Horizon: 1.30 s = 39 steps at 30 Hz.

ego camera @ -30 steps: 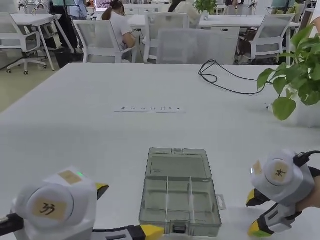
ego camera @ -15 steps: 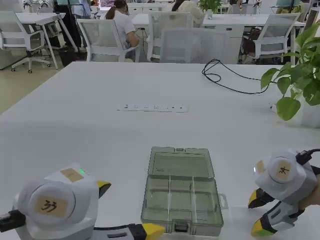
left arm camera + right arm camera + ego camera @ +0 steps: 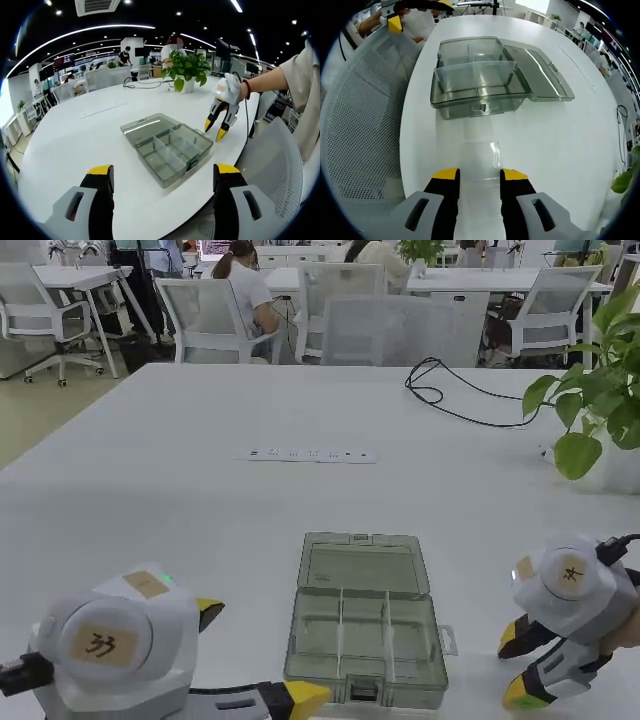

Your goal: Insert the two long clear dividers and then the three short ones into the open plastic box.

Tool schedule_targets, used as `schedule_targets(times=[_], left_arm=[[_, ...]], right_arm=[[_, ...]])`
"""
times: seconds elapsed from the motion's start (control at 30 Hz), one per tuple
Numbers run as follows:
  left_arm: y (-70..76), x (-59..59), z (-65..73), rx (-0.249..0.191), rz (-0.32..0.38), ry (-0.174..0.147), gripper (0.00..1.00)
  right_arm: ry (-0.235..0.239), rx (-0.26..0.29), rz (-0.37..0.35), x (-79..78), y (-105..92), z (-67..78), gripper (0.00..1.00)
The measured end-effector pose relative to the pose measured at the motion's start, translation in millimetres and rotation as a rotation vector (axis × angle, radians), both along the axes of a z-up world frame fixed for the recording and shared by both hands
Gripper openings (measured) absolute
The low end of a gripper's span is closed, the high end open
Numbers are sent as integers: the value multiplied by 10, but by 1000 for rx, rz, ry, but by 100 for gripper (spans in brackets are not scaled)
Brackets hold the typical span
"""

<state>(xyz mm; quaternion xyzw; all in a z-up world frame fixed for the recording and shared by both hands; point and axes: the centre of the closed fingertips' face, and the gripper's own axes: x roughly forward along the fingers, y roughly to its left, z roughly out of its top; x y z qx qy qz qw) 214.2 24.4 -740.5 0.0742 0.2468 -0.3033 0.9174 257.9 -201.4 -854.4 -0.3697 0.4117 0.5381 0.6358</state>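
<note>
The open plastic box (image 3: 365, 640) sits on the white desk (image 3: 200, 490) between the two claws, with clear dividers (image 3: 340, 635) standing inside it. The left claw (image 3: 163, 171) gapes wide and empty. The right claw (image 3: 479, 172) is narrow, pinching a short clear divider (image 3: 481, 152) near the box.

White counter (image 3: 150, 470): box (image 3: 362, 568) lower centre, power strip (image 3: 312, 454) mid-frame, black cable (image 3: 452, 400) upper right, potted plant (image 3: 592, 410) right edge.

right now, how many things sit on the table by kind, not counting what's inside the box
plastic box: 1
clear divider outside the box: 1
power strip: 1
black cable: 1
potted plant: 1
total: 5
</note>
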Motion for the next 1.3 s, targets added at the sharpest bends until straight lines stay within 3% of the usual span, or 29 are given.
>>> schedule_targets(times=[0.23, 0.47, 0.73, 0.9, 1.0, 1.3], left_arm=[[26, -1, 4, -5, 8, 2, 81], [25, 3, 33, -57, 29, 11, 77], [8, 3, 57, -147, 44, 32, 67], [-50, -4, 76, -193, 38, 39, 63], [-104, -7, 86, -227, 26, 47, 60], [-282, -27, 99, -253, -28, 51, 49]], right_arm=[[-54, 8, -19, 36, -10, 27, 32], [-146, 20, -53, 127, -43, 127, 32], [-260, 57, -73, 194, 16, 366, 32], [-344, 53, -28, 204, 82, 533, 32], [-383, 79, -7, 175, 185, 671, 32], [-456, 145, 36, 92, 520, 952, 32]])
